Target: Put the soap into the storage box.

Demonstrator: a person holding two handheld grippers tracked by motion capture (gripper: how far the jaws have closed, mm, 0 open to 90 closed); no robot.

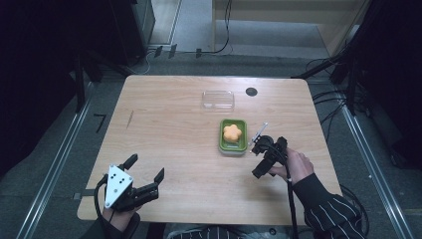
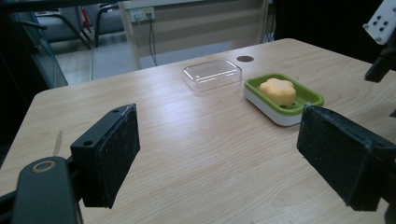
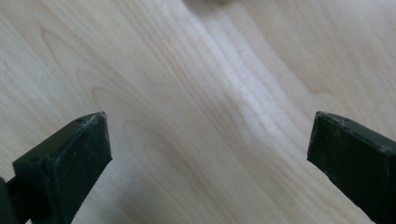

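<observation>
Our fingers (image 2: 112, 158) on the left gripper (image 1: 147, 175) stand spread wide with nothing between them, and those of the right gripper (image 1: 268, 149) are likewise parted over bare wood in the right gripper view. We take the green soap dish (image 1: 233, 136) as our landmark: it sits on the worktop (image 1: 169, 124) with the orange flower-shaped soap (image 1: 232, 133) lying in it. The right gripper hovers just beside the dish on its right; the left gripper rests well apart from it, toward the near left corner. The clear plastic lid (image 1: 218, 99) lies beyond the dish, apart from it, with a small dark round mark (image 1: 251, 91) farther off to the lid's right.

We judge that we are at the approach, with nothing yet gripped. The next move likely calls for turning the right gripper toward the dish, or reaching past it for the lid, and closing gently.

We can read no brand, label or writing on any of these things.
</observation>
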